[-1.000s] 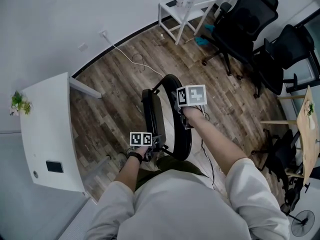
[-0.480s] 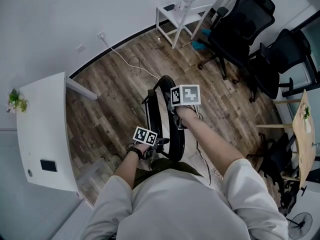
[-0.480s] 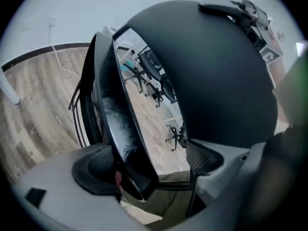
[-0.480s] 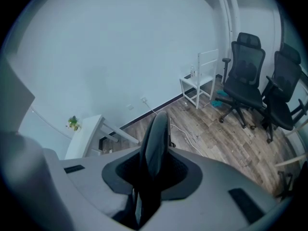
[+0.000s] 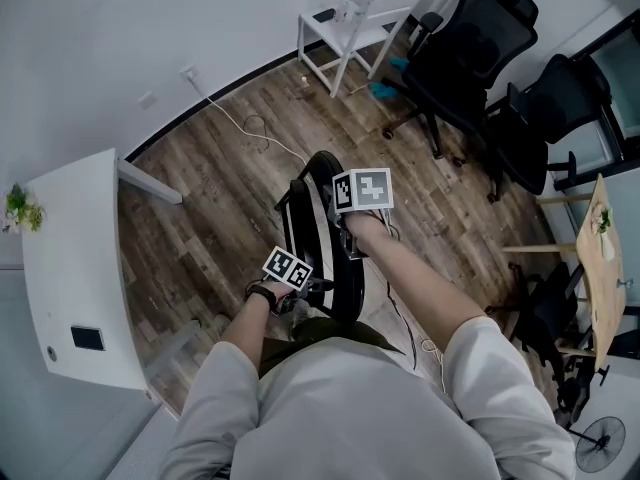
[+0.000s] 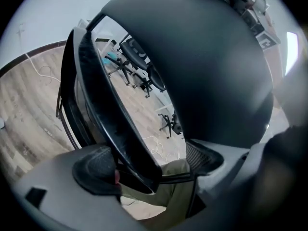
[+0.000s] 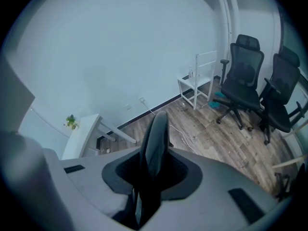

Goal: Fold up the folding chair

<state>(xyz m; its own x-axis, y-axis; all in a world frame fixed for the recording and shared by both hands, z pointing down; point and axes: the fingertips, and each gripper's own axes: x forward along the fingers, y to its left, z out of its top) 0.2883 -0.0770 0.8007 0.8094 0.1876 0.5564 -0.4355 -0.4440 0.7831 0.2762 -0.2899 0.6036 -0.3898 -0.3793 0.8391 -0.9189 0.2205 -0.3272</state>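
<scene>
At your far left the white desk (image 5: 70,268) stands well clear of the work. Your left gripper (image 5: 308,290) sits low at the near end of the folding chair (image 5: 318,230), which stands on the wood floor (image 5: 215,183) right in front of your legs. In the left gripper view its jaws are spread, with the rim of the seat (image 6: 103,105) running down between them. The rim leans on the left-hand pad (image 6: 94,170) while the other pad looks clear of it, so I read this as a hook or a push, not a clamp. Further right, your right gripper (image 5: 348,240) is squeezed onto the top edge of the backrest (image 7: 156,138), the thin black panel pinched between its pads.

The fold looks mostly done: both round panels stand almost upright and close together. What is left, I judge, is the wedge of daylight between them, plain in the left gripper view. Bring the seat the rest of the way against the backrest and see the frame flat.

Some things are hard to make out:
- the chair's legs and hinge, covered by your arms and body in the head view
- whether the left gripper's far pad touches anything
- which panel is truly seat and which is back

The office chairs (image 5: 480,58) at the right are well apart from all this
</scene>
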